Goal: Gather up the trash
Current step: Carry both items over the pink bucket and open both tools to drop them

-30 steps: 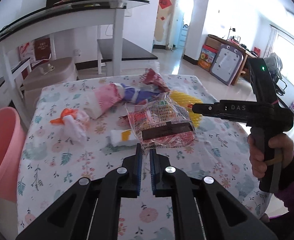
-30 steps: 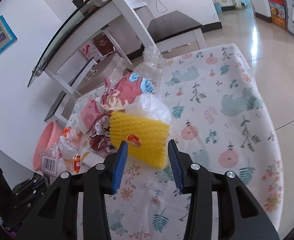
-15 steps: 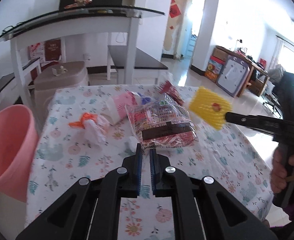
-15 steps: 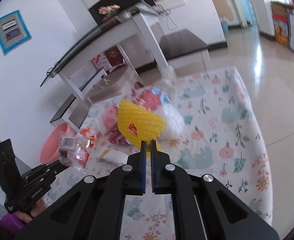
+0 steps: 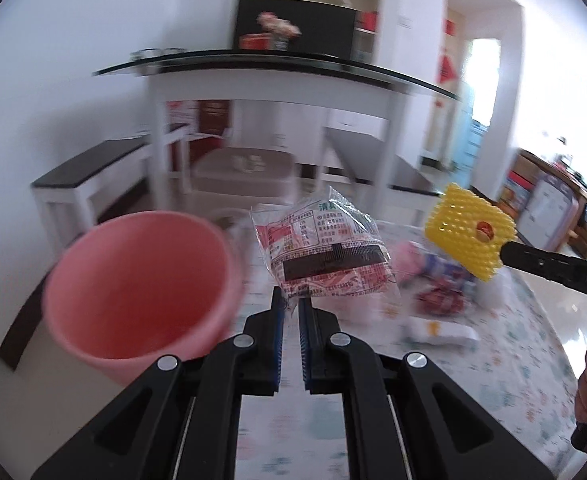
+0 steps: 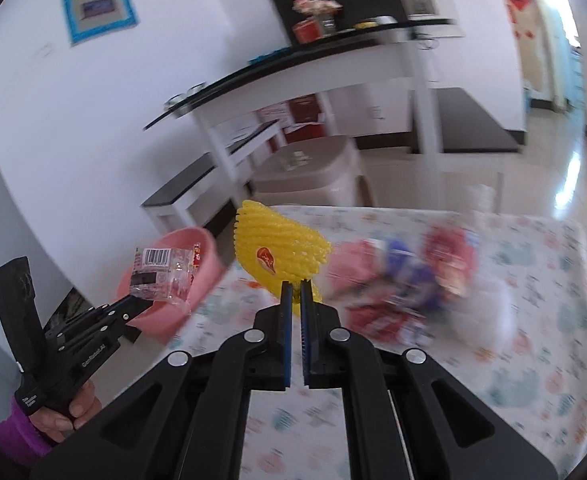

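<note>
The clear snack wrapper [image 5: 325,252], printed red and green with a dark band across it, is pinched by its lower edge in my left hand-held gripper [image 5: 289,308], whose jaws are clamped tight on the plastic. It hangs in the air just right of the pink bin [image 5: 141,284], whose open mouth tilts toward me at the desk's left edge. The yellow foam net [image 6: 279,252], with a small red sticker on it, is squeezed flat between the closed jaws of my right hand-held gripper [image 6: 296,288], held up above the desk [image 6: 541,364] and right of the bin.

Below both, the desk's floral cloth carries the rest of the litter [image 6: 409,280]: pink, blue and red wrappers in a blurred heap, with a white packet [image 5: 437,330] lying nearer me. Beyond the desk stand a beige lidded tub [image 6: 309,172], white benches with dark tops and a glass-topped console [image 5: 277,64] against the white wall.
</note>
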`<state>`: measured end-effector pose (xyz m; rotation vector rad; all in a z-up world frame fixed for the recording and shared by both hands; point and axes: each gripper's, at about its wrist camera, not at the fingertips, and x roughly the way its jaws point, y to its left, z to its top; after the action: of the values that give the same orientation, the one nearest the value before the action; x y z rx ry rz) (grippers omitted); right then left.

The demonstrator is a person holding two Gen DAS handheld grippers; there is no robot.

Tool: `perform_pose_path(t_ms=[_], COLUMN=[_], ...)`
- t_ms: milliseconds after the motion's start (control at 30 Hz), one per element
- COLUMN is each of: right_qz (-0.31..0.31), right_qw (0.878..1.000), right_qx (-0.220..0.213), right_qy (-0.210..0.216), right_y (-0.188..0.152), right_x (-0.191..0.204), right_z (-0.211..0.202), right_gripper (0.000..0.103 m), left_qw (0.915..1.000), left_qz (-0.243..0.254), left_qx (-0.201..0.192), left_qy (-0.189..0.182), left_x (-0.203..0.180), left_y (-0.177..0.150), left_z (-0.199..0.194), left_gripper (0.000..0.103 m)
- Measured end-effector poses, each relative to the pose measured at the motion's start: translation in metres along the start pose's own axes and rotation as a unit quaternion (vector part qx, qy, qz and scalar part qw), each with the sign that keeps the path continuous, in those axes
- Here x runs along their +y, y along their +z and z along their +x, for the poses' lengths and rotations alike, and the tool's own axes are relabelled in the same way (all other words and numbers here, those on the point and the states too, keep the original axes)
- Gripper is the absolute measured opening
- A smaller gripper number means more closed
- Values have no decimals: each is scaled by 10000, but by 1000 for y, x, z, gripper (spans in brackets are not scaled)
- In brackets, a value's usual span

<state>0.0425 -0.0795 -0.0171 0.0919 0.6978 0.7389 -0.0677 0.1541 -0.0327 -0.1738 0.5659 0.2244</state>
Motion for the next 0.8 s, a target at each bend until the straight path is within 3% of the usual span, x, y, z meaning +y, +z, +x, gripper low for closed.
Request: perform_pose_path(t_ms=[167,433,800], right_qz=[-530,-1217,-1572], right_qw=[9976,9878,9795], right_qx=[159,520,988], right_qy=[405,822,778], right_y=[15,19,2], right_x=[54,132,175], right_z=[39,99,155], right_gripper=[4,4,4], left_qw=[9965,9853,9767], left_qz=[-390,-525,-645], left_qx=[9,49,298], left_qy=[741,1626,2024], left_x=[54,107,134], left_y=[0,-7,-15], left_z=[-5,-1,20], left_gripper=[6,6,6])
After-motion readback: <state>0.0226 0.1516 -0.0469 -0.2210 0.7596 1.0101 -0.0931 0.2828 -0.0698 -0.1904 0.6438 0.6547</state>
